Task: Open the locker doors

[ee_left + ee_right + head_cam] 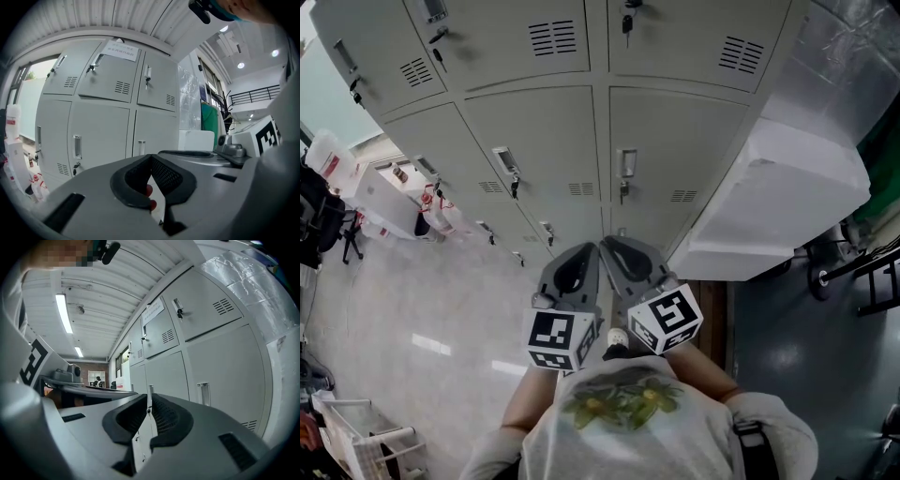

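I am holding the left gripper (pixel 150 157) pinched together and empty, the right gripper (pixel 149 398) likewise, both pointing at the closed locker doors (pixel 670 141) ahead. Next, I judge, is parting the jaws at a handle (pixel 625 163).

Top locker row (pixel 502 42) cut by upper edge; notice (pixel 121 50) print too small to read.

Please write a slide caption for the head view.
Left gripper and right gripper, both shut, side by side before closed grey locker doors.
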Tool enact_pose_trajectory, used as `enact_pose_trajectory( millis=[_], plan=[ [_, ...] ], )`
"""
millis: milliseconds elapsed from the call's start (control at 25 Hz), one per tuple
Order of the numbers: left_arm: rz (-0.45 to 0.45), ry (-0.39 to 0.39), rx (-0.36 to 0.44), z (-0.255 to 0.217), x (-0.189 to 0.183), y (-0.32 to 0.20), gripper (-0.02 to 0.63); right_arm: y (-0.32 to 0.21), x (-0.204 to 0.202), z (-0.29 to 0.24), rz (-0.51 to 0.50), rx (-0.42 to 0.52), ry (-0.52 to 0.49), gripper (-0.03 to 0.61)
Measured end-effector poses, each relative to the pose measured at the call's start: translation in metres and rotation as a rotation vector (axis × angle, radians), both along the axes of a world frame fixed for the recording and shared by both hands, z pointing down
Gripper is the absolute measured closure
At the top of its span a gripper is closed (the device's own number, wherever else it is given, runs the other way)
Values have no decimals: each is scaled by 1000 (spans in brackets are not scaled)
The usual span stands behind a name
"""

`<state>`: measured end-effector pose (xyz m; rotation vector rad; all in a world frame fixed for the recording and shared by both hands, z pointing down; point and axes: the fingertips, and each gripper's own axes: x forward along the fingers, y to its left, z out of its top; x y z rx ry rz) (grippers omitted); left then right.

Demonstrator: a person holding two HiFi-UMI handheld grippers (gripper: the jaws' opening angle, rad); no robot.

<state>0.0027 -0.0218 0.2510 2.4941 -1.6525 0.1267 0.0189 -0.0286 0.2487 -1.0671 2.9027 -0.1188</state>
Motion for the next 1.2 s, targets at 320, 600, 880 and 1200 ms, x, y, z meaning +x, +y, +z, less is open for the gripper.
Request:
enact_pose_trajectory(
  millis=[320, 600, 880, 1200],
  plan=[
    [-41, 7, 23, 1, -8, -28, 584, -33, -1, 6, -17, 4, 12, 536],
    [-80, 8, 13, 6, -19, -41, 584, -64, 4, 15, 18, -16, 27, 448],
    [-76, 19, 4, 10, -17, -54, 584, -88, 12, 22, 58, -26, 53, 436],
    [-72, 4, -10, 16, -14, -67, 584, -118, 20, 35, 97, -44, 81, 425]
  ],
)
